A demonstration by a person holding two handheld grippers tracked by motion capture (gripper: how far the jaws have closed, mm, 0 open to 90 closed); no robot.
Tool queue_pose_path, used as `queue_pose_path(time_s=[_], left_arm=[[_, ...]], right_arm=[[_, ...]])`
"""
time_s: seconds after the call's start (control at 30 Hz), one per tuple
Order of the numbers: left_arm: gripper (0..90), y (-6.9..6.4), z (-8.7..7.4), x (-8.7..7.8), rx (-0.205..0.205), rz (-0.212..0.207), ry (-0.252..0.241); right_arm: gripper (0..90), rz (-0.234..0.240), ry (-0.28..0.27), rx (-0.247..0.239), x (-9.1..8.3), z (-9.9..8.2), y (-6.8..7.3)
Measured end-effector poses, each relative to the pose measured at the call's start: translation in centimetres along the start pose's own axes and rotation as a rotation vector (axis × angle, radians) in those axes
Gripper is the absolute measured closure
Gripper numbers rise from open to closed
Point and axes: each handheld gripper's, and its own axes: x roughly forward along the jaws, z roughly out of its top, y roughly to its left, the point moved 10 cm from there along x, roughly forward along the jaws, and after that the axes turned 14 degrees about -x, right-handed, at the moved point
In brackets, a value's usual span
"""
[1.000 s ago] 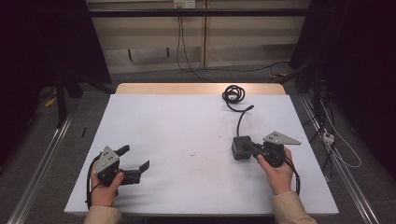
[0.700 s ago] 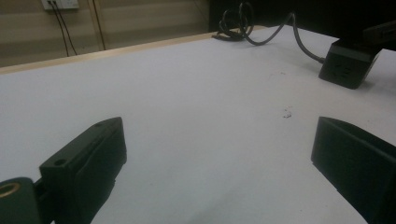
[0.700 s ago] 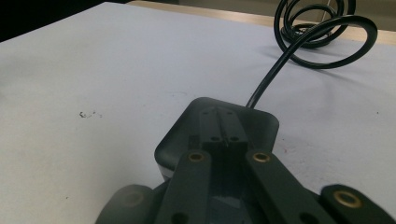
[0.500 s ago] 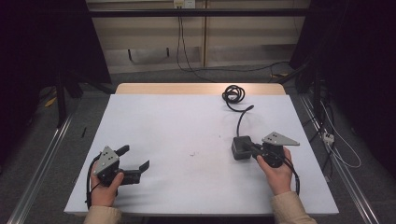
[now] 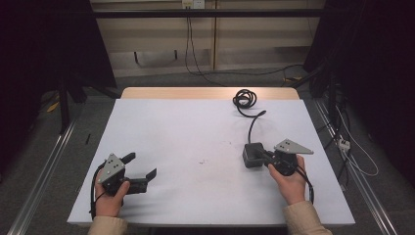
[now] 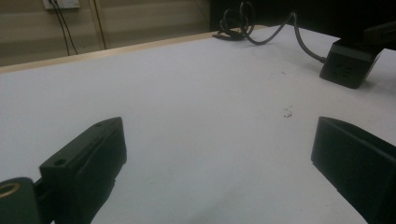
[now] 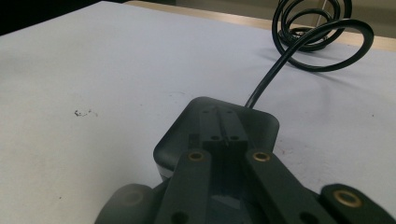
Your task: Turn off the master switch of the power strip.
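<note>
- Two grippers on the white table (image 5: 195, 127). My right gripper (image 5: 262, 155) has its jaws brought together over the top of the black power adapter (image 5: 253, 154); from the right gripper view they look pressed flat on its top face, not clamped round it.
- Adapter (image 7: 217, 128) sits right of centre, its cable (image 5: 254, 122) running to a coil (image 5: 244, 98) at the far edge.
- Left gripper (image 5: 142, 169) rests near the front left corner, jaws wide apart, nothing between them, well apart from the adapter (image 6: 348, 67).
- I'd say the step is getting hold of the adapter. To do it well: I'd spread the jaws, straddle the body's sides, close squarely, and lift slowly so the coil doesn't drag.
</note>
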Motion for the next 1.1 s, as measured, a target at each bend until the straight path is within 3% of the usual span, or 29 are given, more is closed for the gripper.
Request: queue_pose_path(time_s=[0.1, 0.73, 0.93, 1.1], left_arm=[[3.1, -0.03, -0.01, 0.00, 0.001, 0.000, 0.001], [3.0, -0.12, -0.05, 0.00, -0.001, -0.001, 0.000], [3.1, -0.03, -0.01, -0.13, 0.002, 0.001, 0.000], [3.1, -0.01, -0.02, -0.14, -0.001, 0.002, -0.002]], right_arm=[[90.0, -0.007, 0.007, -0.017, -0.01, 0.02, 0.03], [90.0, -0.002, 0.019, -0.009, 0.02, 0.03, 0.02], [90.0, -0.010, 0.026, -0.033, 0.08, 0.01, 0.09], [90.0, -0.005, 0.025, -0.020, 0.07, 0.00, 0.09]])
